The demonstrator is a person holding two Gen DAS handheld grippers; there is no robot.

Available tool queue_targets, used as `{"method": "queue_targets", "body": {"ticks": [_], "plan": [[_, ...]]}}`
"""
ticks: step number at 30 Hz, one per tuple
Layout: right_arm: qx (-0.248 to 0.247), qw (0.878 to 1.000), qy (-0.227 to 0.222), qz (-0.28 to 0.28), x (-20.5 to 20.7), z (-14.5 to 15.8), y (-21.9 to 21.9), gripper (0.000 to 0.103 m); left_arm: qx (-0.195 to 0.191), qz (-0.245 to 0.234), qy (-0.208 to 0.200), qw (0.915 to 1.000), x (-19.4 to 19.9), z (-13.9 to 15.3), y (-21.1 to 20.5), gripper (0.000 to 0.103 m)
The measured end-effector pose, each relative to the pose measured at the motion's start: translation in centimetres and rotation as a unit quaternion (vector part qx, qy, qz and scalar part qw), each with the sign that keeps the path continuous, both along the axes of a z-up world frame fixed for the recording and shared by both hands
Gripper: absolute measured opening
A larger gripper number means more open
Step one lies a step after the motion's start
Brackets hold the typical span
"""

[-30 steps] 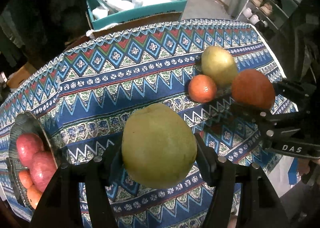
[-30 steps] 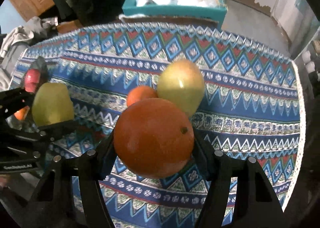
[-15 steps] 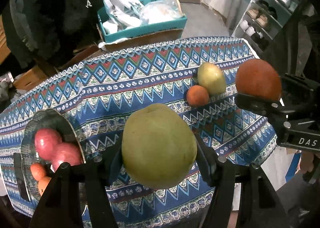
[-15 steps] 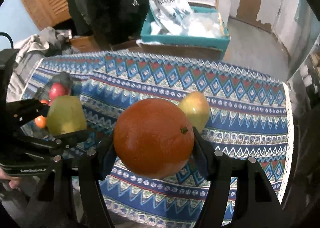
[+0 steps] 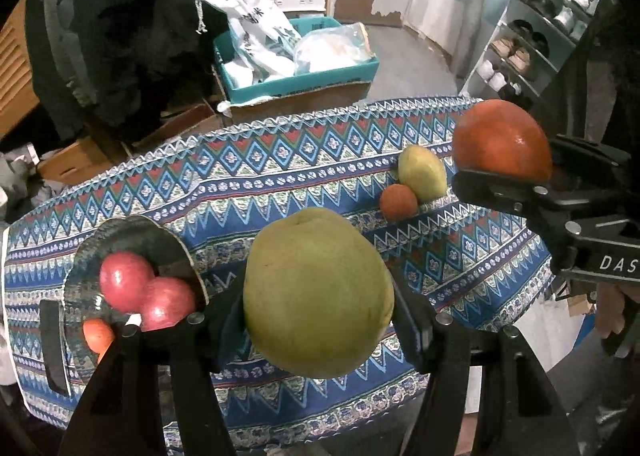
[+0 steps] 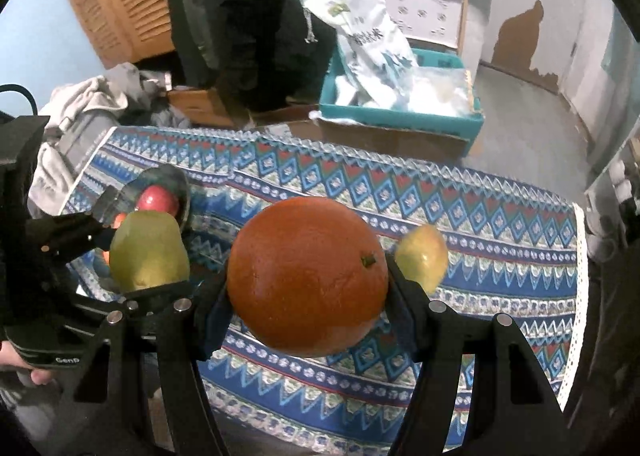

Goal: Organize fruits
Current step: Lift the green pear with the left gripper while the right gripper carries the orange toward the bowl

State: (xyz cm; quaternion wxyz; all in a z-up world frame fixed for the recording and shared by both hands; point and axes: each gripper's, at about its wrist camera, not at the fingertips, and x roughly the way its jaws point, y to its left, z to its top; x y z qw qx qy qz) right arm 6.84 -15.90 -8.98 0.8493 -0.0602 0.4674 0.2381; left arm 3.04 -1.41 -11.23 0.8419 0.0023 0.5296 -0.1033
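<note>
Left gripper (image 5: 318,296) clamped on green pear (image 5: 316,292) — right gripper (image 6: 306,276) clamped on orange (image 6: 306,274), both above patterned tabletop (image 5: 280,184).

The tablecloth (image 5: 280,192) has bands of blue, white, red and green, with zigzags and diamonds. Left on the tablecloth, a dark grey plate (image 5: 132,232) carries two red apples (image 5: 146,292) and a small orange fruit (image 5: 97,334). At the tablecloth's right side lie a yellow-green fruit (image 5: 422,173) and a small orange one (image 5: 398,202). Over the tablecloth, black fingers (image 5: 416,332) grip a pale green pear (image 5: 318,292), and other black fingers (image 6: 404,316) a deep orange orange (image 6: 306,276). Behind the tablecloth stands a teal box (image 5: 300,80).
</note>
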Motion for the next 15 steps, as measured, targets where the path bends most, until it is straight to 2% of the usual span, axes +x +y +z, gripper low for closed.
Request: {"method": "queue_targets", "body": {"ticks": [15], "plan": [[0.004,0.999,-0.003,0.04,1.0,0.8,5.5,0.067,-0.017,0.047,-0.007,0.9987,-0.6,0.4,5.2,0.066]]}}
